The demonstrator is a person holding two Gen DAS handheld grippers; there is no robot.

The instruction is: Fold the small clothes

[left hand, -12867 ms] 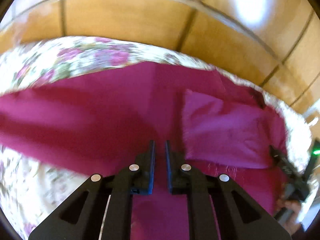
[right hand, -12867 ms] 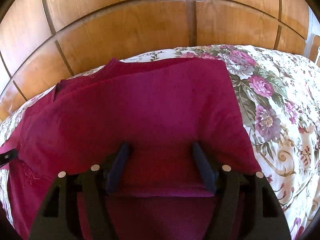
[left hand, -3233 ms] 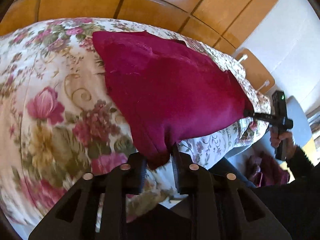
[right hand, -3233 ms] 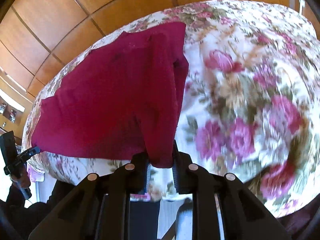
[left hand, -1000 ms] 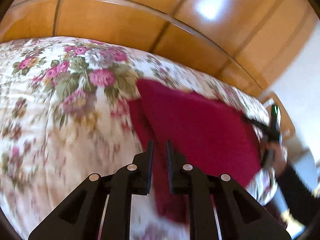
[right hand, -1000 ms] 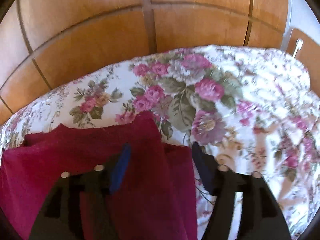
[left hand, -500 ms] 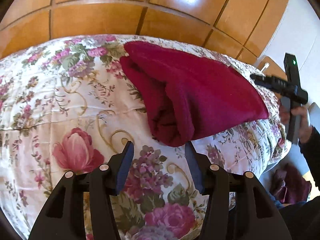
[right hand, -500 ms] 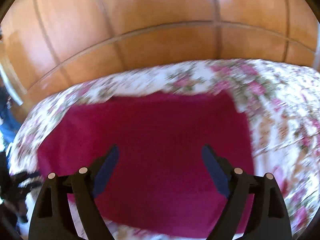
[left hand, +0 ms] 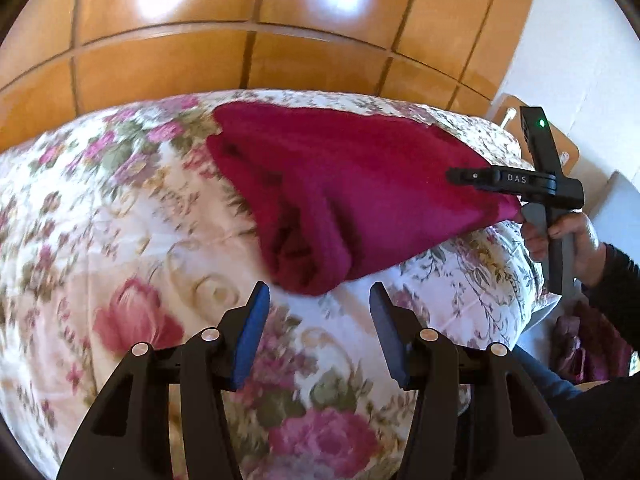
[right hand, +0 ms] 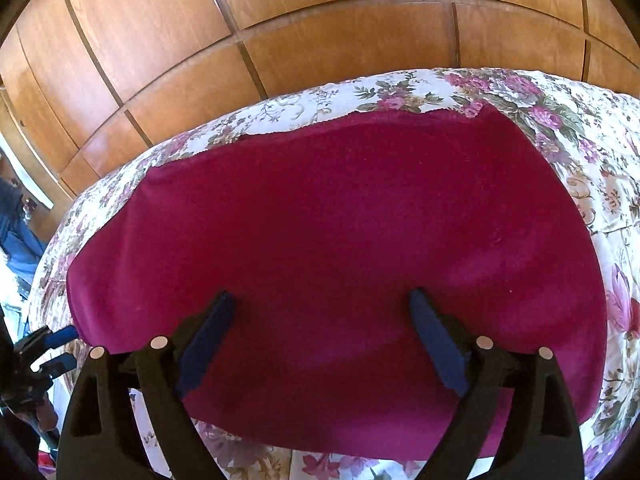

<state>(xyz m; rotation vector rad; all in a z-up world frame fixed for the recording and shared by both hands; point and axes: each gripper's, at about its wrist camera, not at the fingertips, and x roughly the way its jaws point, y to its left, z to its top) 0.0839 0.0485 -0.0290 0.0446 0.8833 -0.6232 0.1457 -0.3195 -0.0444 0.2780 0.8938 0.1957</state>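
Garment: a folded dark red cloth point(right hand: 340, 240) lies flat on the flowered bedspread point(left hand: 120, 208), in several layers; in the left wrist view its layered folded end point(left hand: 304, 256) is the nearest part, just beyond the left fingertips
Place on the bed: the cloth is toward the far side of the bed, near the wooden panel wall point(right hand: 320, 40); flowered cover shows on its left, right and near sides
Left gripper point(left hand: 319, 300): jaws apart, having just been opening, nothing between them; the blue pads point(left hand: 252, 332) stand over bare bedspread, close to the cloth end but not touching it
Right gripper point(right hand: 322, 304): jaws wide apart and just been opening further; the cloth lies under and between the fingers, but the pads point(right hand: 436, 340) do not press on it, so it is released
Right gripper seen from the left: the black tool hangs over the right corner of the cloth; contact cannot be told
Right hand point(left hand: 568, 240): it grasps the handle, with a dark sleeve point(left hand: 616, 280) behind it
Far right: a white wall point(left hand: 580, 40) beside the wood panels
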